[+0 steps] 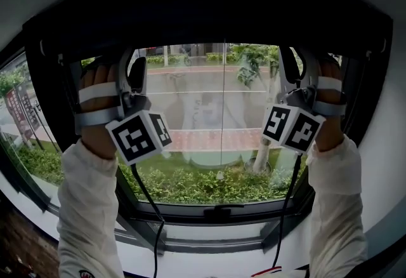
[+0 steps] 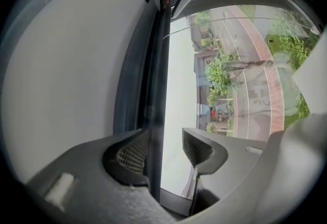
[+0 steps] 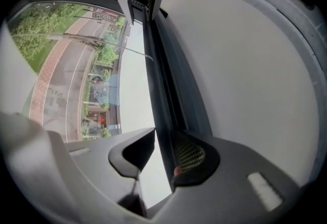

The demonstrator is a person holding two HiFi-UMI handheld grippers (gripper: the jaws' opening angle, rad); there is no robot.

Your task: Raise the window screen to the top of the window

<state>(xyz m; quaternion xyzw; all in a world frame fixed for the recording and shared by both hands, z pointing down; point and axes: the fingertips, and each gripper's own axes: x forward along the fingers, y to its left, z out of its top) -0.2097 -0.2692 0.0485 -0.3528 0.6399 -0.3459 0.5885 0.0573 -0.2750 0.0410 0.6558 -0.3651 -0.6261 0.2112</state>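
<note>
Both straddle the screen bar [image 3: 161, 90], lying L-R across top of head view: my right hand-held gripper [image 3: 166, 149] pinches it, left hand-held gripper [image 2: 163, 146] gapes round it.

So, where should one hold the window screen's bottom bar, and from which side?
Probably hold the bottom bar near each end, from the room side, below. It is long, thin and level: jaws straddle its edge, two spread grips keep it even.

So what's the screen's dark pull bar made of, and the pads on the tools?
Pull bar: likely painted or anodised metal, smooth satin sheen, crisp straight edges. Pads: probably rubber or moulded plastic, matte grey with a fine grid texture.
</note>
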